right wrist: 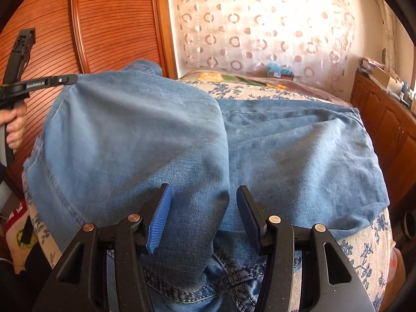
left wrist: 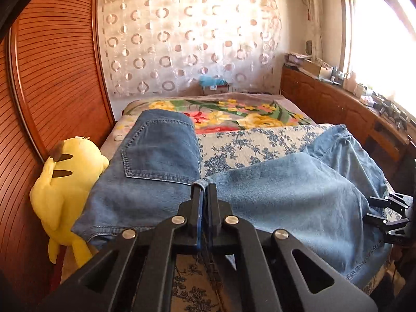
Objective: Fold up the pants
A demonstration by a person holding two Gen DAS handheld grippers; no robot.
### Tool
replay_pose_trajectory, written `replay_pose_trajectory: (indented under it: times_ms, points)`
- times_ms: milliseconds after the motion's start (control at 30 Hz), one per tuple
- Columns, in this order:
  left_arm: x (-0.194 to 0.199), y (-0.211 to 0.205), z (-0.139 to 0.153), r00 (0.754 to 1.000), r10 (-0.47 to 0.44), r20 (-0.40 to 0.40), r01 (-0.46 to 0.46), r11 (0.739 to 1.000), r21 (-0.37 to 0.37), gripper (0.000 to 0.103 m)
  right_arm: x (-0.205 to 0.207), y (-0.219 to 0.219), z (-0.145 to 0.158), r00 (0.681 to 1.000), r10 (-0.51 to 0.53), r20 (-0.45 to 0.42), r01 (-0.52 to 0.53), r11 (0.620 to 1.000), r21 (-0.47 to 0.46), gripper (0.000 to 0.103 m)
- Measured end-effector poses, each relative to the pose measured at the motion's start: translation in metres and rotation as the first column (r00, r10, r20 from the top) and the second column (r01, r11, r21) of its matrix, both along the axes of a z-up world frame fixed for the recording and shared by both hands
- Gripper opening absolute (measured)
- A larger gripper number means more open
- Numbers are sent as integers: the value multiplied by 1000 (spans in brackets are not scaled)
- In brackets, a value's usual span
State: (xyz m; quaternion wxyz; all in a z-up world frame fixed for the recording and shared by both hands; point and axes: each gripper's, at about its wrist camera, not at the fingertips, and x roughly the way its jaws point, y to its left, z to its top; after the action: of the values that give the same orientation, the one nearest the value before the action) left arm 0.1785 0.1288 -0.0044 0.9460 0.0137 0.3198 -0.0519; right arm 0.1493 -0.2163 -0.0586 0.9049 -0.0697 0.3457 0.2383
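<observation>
1. Left wrist view: black jaws of left gripper (left wrist: 204, 187) pressed together on a narrow strip of denim, apparently a belt loop or hem edge of the jeans (left wrist: 280, 195).
2. Spread across the bed (left wrist: 249, 140), on a blue floral cover; darker seat panel with back pocket (left wrist: 158, 153) to the left, paler leg draped right toward the bed's edge.
3. Yellow plush toy (left wrist: 65, 182) wedged against the wooden wardrobe (left wrist: 52, 78), just beside the denim. Floral blanket (left wrist: 234, 111) beyond.
4. Right gripper (left wrist: 387, 218) visible at the far right of this view, near the pale leg's edge.
5. Right wrist view: right gripper (right wrist: 204, 215) with jaws parted midway, blue ribbed pad (right wrist: 158, 223) on one side, straddling a raised fold of the jeans (right wrist: 161, 135) without visibly pinching it.
6. Left gripper (right wrist: 39, 83) seen at the upper left, held by a hand (right wrist: 15, 124), lifting a corner of the fabric.
7. Likely trouble, judged from these views: thin pinch on the left slipping under the weight of the denim; right jaws closing on a single layer instead of both, leaving the fold skewed; cloth dragged leftward nudging the plush toy.
</observation>
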Motion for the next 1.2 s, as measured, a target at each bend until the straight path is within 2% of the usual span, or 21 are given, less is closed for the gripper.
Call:
replay_pose_trajectory:
  times_ms: [133, 200, 233, 267, 300, 367, 467, 533, 700, 933, 1133, 1200]
  points:
    - [5, 2, -13, 999, 10, -35, -10, 1000, 13, 3, -1, 0, 0, 1000, -1, -1, 1, 1000, 2, 53]
    - [4, 1, -19, 998, 10, -58, -8, 1000, 23, 13, -1, 0, 0, 1000, 0, -1, 0, 1000, 2, 53]
    - [3, -2, -21, 998, 9, -66, -7, 1000, 27, 23, -1, 0, 0, 1000, -2, -3, 2, 1000, 4, 53]
    - [2, -3, -23, 998, 6, -68, -4, 1000, 28, 38, -1, 0, 1, 1000, -5, -3, 5, 1000, 5, 53]
    - [-2, -5, -23, 998, 1, -64, 1, 1000, 28, 46, -1, 0, 2, 1000, -5, -5, 5, 1000, 3, 53]
    - [-9, -10, -25, 999, -12, -50, 14, 999, 30, 49, 0, 0, 6, 1000, -10, -3, 10, 1000, -9, 53]
    - [-11, -19, -30, 998, -41, -57, 44, 998, 46, 50, 6, 7, 25, 1000, 15, 22, -15, 1000, 1, 54]
    - [-11, -21, -34, 997, -47, -65, 49, 998, 40, 50, 20, 17, 36, 998, 50, 24, -50, 999, -8, 59]
    - [-12, -16, -46, 995, -50, -87, 51, 999, 16, 50, 80, 44, 46, 996, 94, 6, -94, 994, -49, 61]
    - [-7, -11, -65, 992, -42, -118, 38, 999, -34, 50, 162, 66, 28, 986, 119, -115, -123, 992, -34, 62]
    - [-4, -10, -73, 991, -28, -134, 19, 998, -68, 50, 183, 70, 1, 952, 166, -257, -168, 986, 15, 61]
    - [-3, -11, -76, 990, -26, -137, 18, 998, -59, 51, 178, 70, 1, 949, 187, -256, -188, 982, 20, 54]
